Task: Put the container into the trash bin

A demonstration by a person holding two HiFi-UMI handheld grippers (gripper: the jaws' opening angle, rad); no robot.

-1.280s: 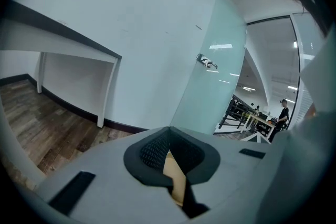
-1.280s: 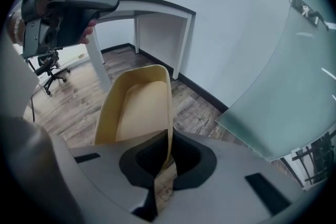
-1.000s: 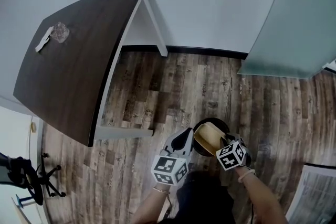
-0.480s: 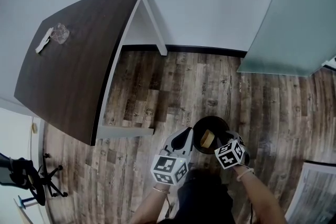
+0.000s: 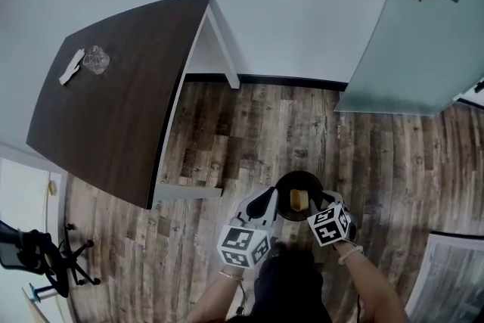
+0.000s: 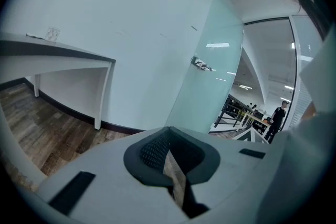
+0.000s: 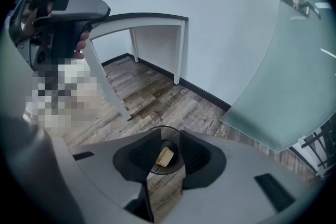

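Container point(image 5: 299, 200), a small tan, box-shaped piece, lies at the bottom of a round black trash bin point(image 5: 286, 185) standing on the grey-brown wood-plank floor point(image 5: 249, 125). In the head view the bin sits at about 6 o'clock, directly ahead of the person, whose two white handheld tools flank it.

The left gripper point(image 6: 169, 144) is at the bin's 8 o'clock, just beside the rim. Its dark pads stand only narrowly apart, and nothing but a strip of floor shows through the slit.

The right gripper point(image 7: 167, 140) is at the bin's 4 o'clock and points steeply down. Its jaws stand wide and are closing with nothing between them. The bin's mouth and the tan container inside it show through the gap, well below the pads.

A dark brown wooden desk with white legs point(image 5: 113, 117) fills the head view's 10 o'clock. A crumpled clear wrapper point(image 5: 96, 59) rests near its far corner. A frosted glass door with a metal handle point(image 5: 423, 34) stands at 2 o'clock against the pale wall. A black office chair point(image 5: 38, 257) shows partly at 8 o'clock.
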